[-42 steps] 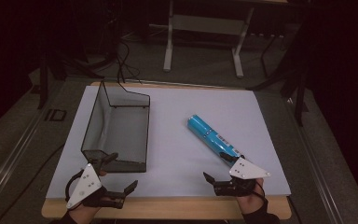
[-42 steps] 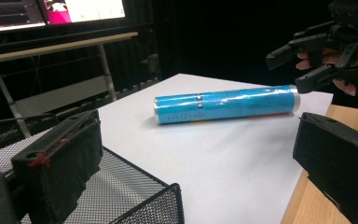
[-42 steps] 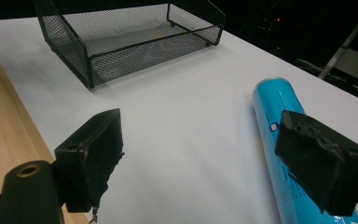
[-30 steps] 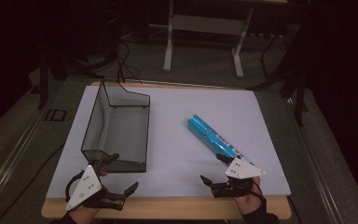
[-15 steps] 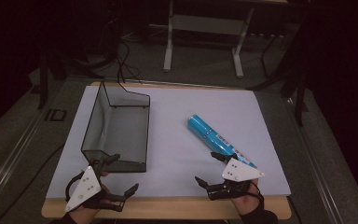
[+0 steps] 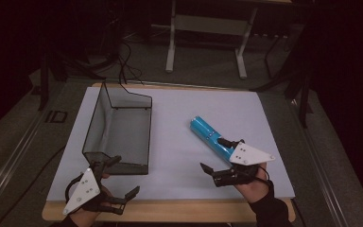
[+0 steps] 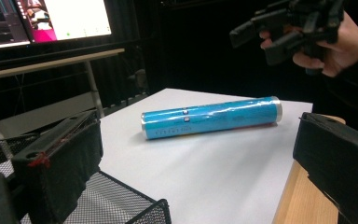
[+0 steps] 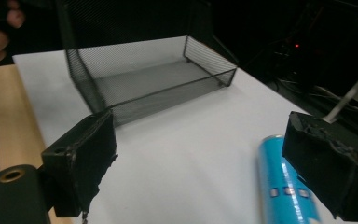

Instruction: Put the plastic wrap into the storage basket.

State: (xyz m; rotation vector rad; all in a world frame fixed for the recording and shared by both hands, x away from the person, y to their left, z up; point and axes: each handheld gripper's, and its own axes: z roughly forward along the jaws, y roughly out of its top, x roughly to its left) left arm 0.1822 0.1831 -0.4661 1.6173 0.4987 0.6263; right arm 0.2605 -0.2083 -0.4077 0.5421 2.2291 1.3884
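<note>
Blue tube (image 6: pixel 211 137) lies on white bench (image 6: pixel 179 123), right of mesh tray (image 6: pixel 118 130). Left hand-held gripper (image 6: pixel 123 177) wide, empty; right hand-held gripper (image 6: pixel 216 155) wide, empty. Left gripper view adds lit monitor (image 7: pixel 51 21).

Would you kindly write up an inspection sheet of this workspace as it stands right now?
Surface: white sheet on a wooden table.
Job's things: black mesh tray, holding nothing; blue tube lying flat, right of the tray.
Clutter: nothing seen.
Grippers: left gripper open at the tray's near end; right gripper open, at the tube's near end, no contact visible.
Cables: dark cables on the floor beyond the table.
Surroundings: metal-legged stand; lit monitors.
</note>
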